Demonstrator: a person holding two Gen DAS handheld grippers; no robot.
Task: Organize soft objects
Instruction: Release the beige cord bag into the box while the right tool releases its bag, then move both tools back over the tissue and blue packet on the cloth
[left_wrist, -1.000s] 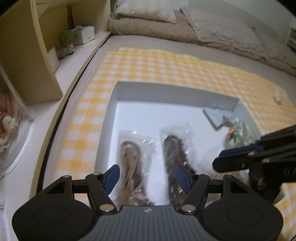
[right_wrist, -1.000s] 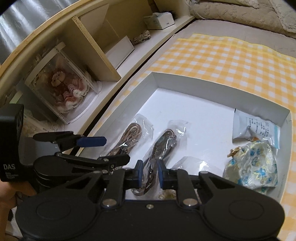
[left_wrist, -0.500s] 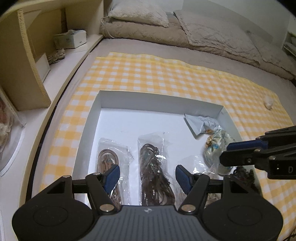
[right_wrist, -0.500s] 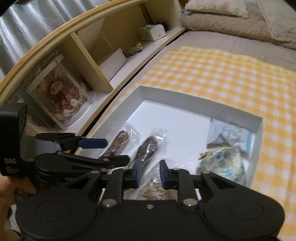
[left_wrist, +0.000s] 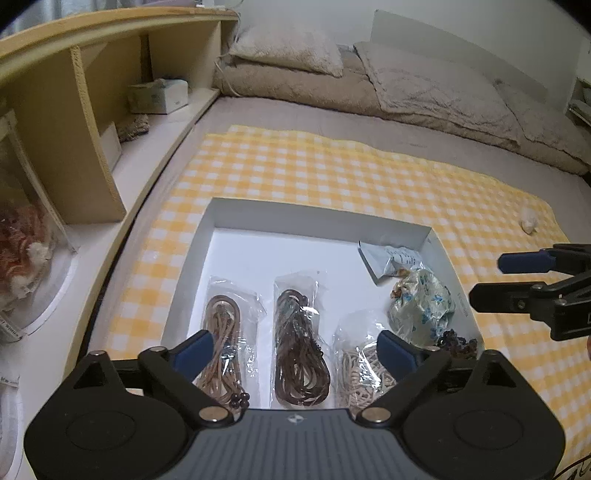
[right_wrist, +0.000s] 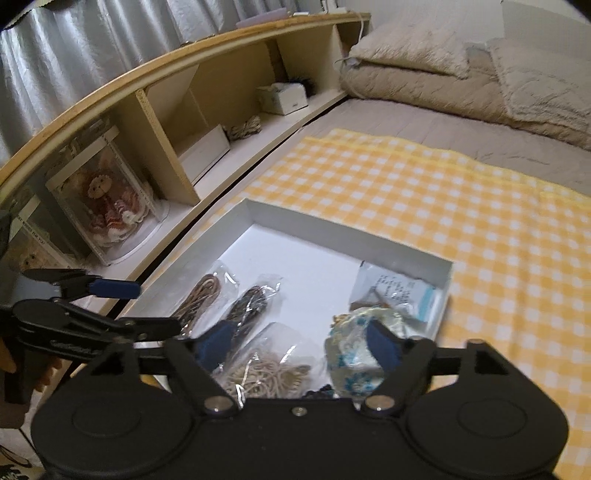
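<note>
A white shallow box (left_wrist: 321, 214) (right_wrist: 343, 230) lies on a yellow checked cloth. It holds bagged cords: light brown (left_wrist: 221, 332) (right_wrist: 201, 295), dark brown (left_wrist: 299, 350) (right_wrist: 251, 301) and beige (left_wrist: 360, 373) (right_wrist: 266, 373). Beside them are a floral pouch (left_wrist: 421, 306) (right_wrist: 351, 347) and a white packet (left_wrist: 391, 258) (right_wrist: 399, 291). My left gripper (left_wrist: 295, 349) (right_wrist: 140, 306) hovers over the box's near edge, its jaws opening with nothing between them. My right gripper (right_wrist: 298, 343) (left_wrist: 506, 280) hangs above the box's right side, its jaws also opening and empty.
A wooden shelf unit (right_wrist: 166, 122) runs along the left with a doll in a clear case (right_wrist: 107, 199) and a tissue box (left_wrist: 159, 96). Beige pillows and blankets (left_wrist: 424, 85) lie at the back. A small white lump (left_wrist: 528, 223) sits on the cloth's right edge.
Both grippers have lifted and drawn back from the box, so more of it shows. The left jaws spread wider. The right jaws went from nearly shut to wide apart.
</note>
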